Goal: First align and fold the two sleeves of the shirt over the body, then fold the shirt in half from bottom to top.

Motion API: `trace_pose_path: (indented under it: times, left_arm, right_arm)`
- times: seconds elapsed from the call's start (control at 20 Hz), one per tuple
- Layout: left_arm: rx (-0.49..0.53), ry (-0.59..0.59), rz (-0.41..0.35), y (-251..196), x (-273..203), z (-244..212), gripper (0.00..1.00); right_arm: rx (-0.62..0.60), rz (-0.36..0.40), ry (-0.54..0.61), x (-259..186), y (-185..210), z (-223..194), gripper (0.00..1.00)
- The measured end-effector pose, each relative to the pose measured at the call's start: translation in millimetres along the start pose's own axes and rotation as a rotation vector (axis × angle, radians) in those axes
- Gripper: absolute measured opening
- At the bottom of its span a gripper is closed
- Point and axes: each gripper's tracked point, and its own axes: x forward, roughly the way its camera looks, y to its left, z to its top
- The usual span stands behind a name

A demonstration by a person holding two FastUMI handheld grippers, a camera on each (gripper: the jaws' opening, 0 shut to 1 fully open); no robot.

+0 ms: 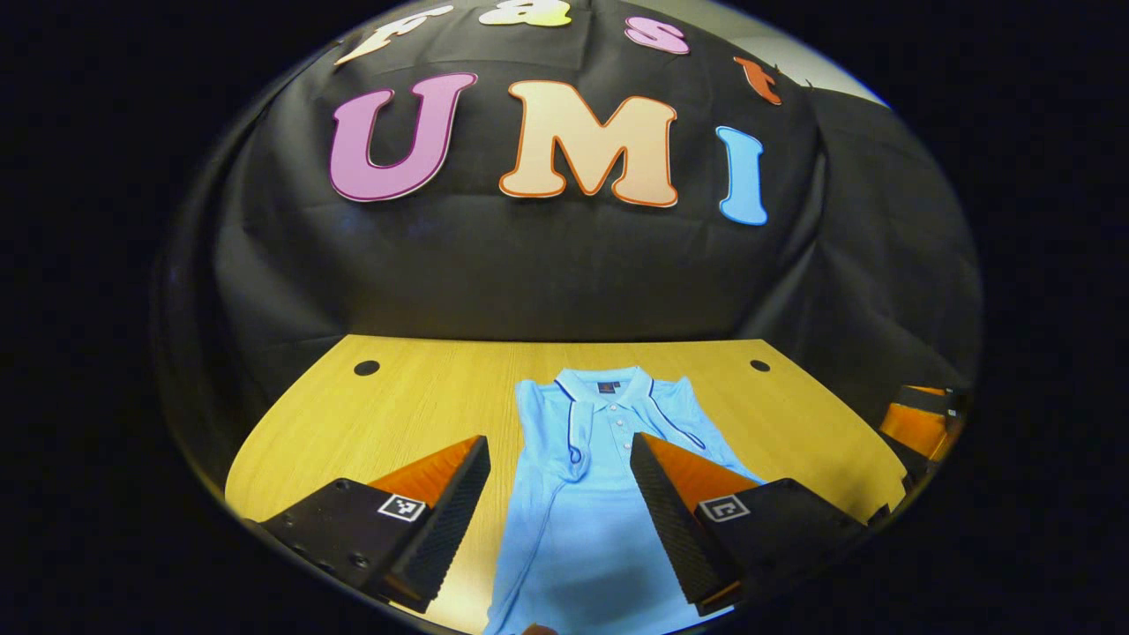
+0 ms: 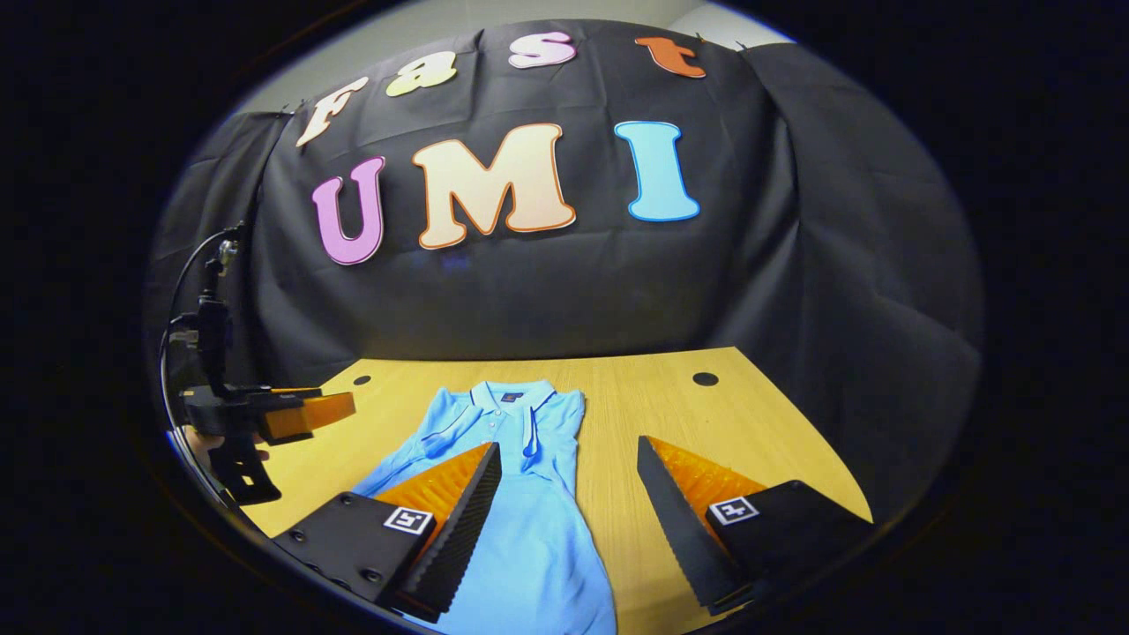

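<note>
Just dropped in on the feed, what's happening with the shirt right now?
A person holds a gripper in each hand above a light blue polo shirt lying on the wooden table, collar toward the wall. Both sleeves already look folded over the body. The left gripper and right gripper are open, gripping nothing. The bottom-to-top fold is not yet done.

I see a light wood-grain counter (image 1: 414, 397) w/ two round dark holes near its far corners (image 1: 366, 368) (image 1: 759, 365). Black cloth wall (image 1: 547, 265) hangs creased behind and wraps both sides. Pale wall strip (image 2: 529, 13) shows above the cloth. Lighting dim, counter brightest.
</note>
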Motion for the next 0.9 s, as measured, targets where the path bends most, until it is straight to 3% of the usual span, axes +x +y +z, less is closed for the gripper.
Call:
trace_pose_path:
  times: [0.35, 0.9]
  left_arm:
    - [0.019, 0.092, 0.027, 15, -72, -66, 0.96]
    - [0.027, 0.309, -0.012, 9, -142, -187, 0.96]
  right_arm:
    - [-0.006, -0.006, 0.038, -41, -10, -38, 0.97]
    - [-0.093, 0.02, 0.216, -91, -7, -138, 0.98]
